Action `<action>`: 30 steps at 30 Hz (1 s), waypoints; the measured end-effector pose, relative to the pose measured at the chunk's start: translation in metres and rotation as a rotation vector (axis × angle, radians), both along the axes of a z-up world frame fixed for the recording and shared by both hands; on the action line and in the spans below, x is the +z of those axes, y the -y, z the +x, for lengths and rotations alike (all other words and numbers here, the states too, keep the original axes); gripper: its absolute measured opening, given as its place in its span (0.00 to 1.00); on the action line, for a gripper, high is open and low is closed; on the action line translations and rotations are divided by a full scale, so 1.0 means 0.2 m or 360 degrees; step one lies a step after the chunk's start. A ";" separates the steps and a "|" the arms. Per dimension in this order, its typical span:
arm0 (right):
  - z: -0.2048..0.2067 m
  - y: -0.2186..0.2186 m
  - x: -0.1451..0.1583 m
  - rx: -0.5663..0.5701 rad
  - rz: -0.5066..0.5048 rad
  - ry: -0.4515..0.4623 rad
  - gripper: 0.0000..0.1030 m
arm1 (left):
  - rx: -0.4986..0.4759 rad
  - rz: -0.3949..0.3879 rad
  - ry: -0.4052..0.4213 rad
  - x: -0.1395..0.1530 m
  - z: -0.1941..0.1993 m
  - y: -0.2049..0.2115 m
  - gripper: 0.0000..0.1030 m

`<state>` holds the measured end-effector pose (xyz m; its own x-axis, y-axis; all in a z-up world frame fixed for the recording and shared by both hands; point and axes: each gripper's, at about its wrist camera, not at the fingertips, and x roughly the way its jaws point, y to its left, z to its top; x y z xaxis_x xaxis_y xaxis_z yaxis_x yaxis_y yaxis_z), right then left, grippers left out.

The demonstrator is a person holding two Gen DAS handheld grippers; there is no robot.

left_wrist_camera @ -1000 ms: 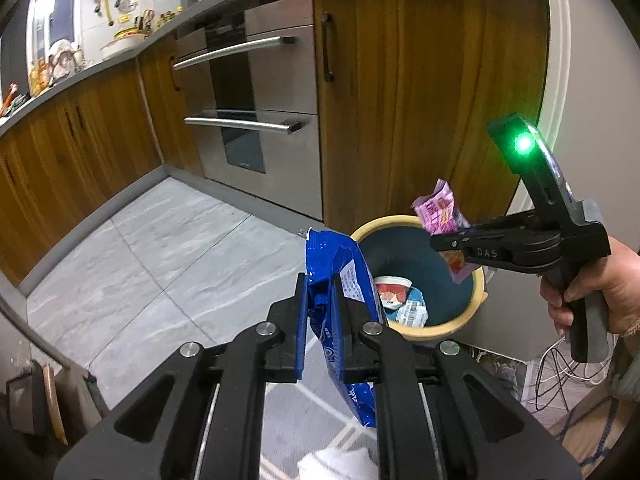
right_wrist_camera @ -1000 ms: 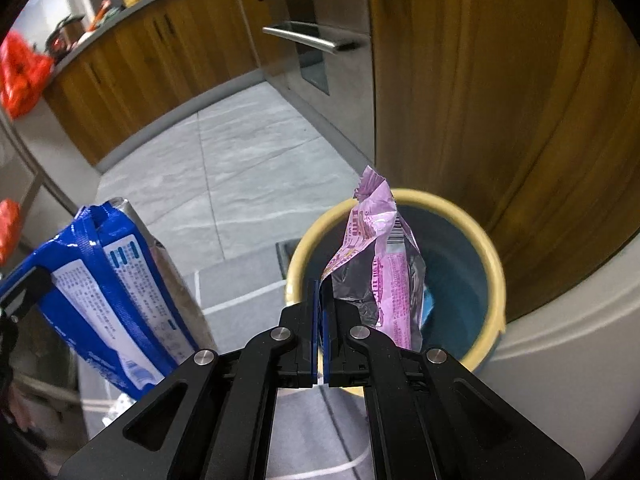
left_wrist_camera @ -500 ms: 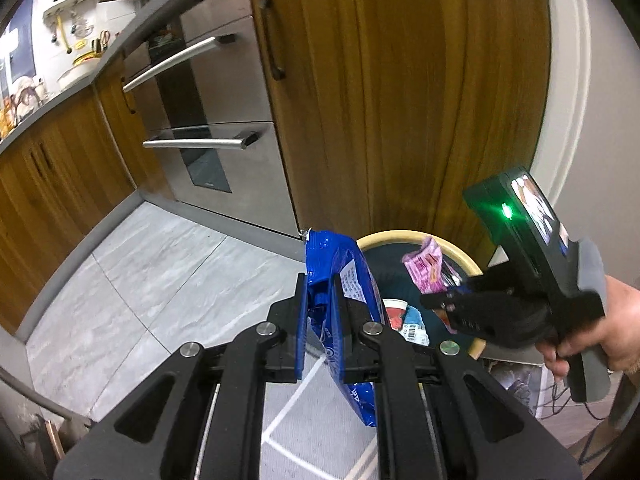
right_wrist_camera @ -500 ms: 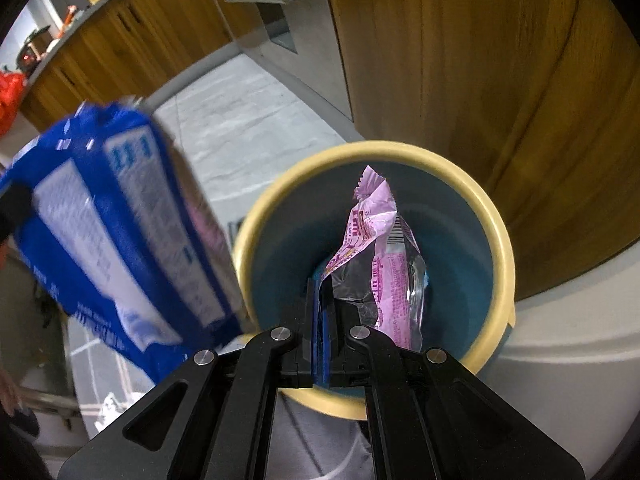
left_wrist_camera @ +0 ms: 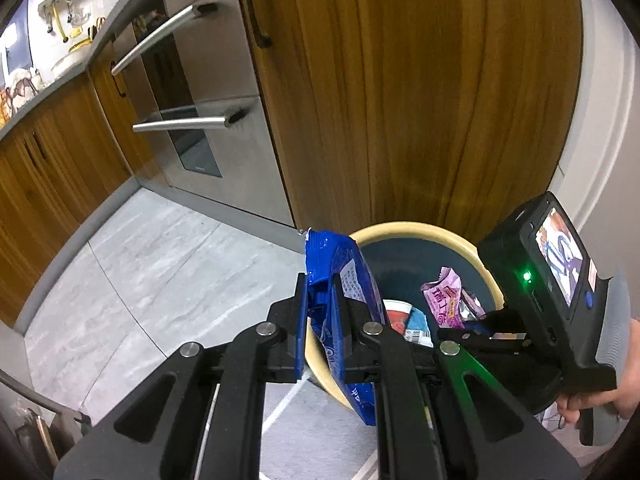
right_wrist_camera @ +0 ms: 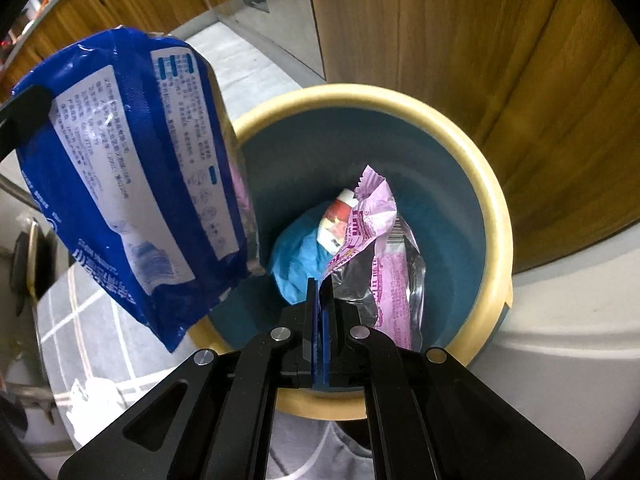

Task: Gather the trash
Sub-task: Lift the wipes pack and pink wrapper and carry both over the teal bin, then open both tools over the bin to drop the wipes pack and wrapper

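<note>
My left gripper [left_wrist_camera: 322,296] is shut on a blue snack bag [left_wrist_camera: 348,300], held over the near rim of a round bin with a cream rim [left_wrist_camera: 412,229] and dark blue inside. The blue bag also shows in the right wrist view [right_wrist_camera: 132,184], hanging at the bin's left edge. My right gripper [right_wrist_camera: 322,300] is shut on a pink and silver wrapper [right_wrist_camera: 380,248] and holds it inside the bin's mouth [right_wrist_camera: 496,216]. The wrapper [left_wrist_camera: 444,300] and the right gripper [left_wrist_camera: 480,334] also show in the left wrist view. A blue wad [right_wrist_camera: 296,256] and a red-and-white cup [right_wrist_camera: 338,220] lie in the bin.
A wooden cabinet door [left_wrist_camera: 420,100] stands right behind the bin, with a steel oven front [left_wrist_camera: 200,120] to its left. A white curved wall [right_wrist_camera: 560,300] is on the bin's right. Grey tile floor [left_wrist_camera: 160,272] spreads left. White crumpled paper [right_wrist_camera: 96,392] lies on the floor.
Both grippers have moved closer to the bin. The pink wrapper has gone down into the bin's mouth and the blue bag has come over its near rim.
</note>
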<state>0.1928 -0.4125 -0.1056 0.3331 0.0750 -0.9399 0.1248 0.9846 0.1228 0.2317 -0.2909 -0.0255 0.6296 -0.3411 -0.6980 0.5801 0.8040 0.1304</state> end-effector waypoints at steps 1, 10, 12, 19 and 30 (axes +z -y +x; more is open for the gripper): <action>0.00 0.00 -0.01 0.0000 -0.0003 -0.0007 0.03 | -0.0003 0.0004 -0.0011 -0.01 0.01 0.00 0.10; 0.02 -0.03 -0.02 -0.0008 -0.0022 -0.0042 0.03 | 0.0011 0.0014 -0.0076 -0.07 0.02 -0.01 0.10; 0.02 -0.04 -0.03 -0.0010 -0.0025 -0.0046 0.03 | 0.0010 0.0010 -0.0081 -0.07 0.02 -0.01 0.11; -0.01 0.01 -0.06 -0.0024 -0.0033 -0.0048 0.06 | 0.0010 0.0005 -0.0086 -0.07 0.03 0.00 0.19; -0.02 0.04 -0.05 -0.0061 -0.0033 -0.0038 0.46 | 0.0091 -0.0026 -0.0083 -0.09 0.02 -0.07 0.51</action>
<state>0.1894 -0.4206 -0.1166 0.3129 0.0430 -0.9488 0.1654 0.9812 0.0990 0.2354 -0.2768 -0.0439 0.6115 -0.3172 -0.7249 0.5389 0.8378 0.0880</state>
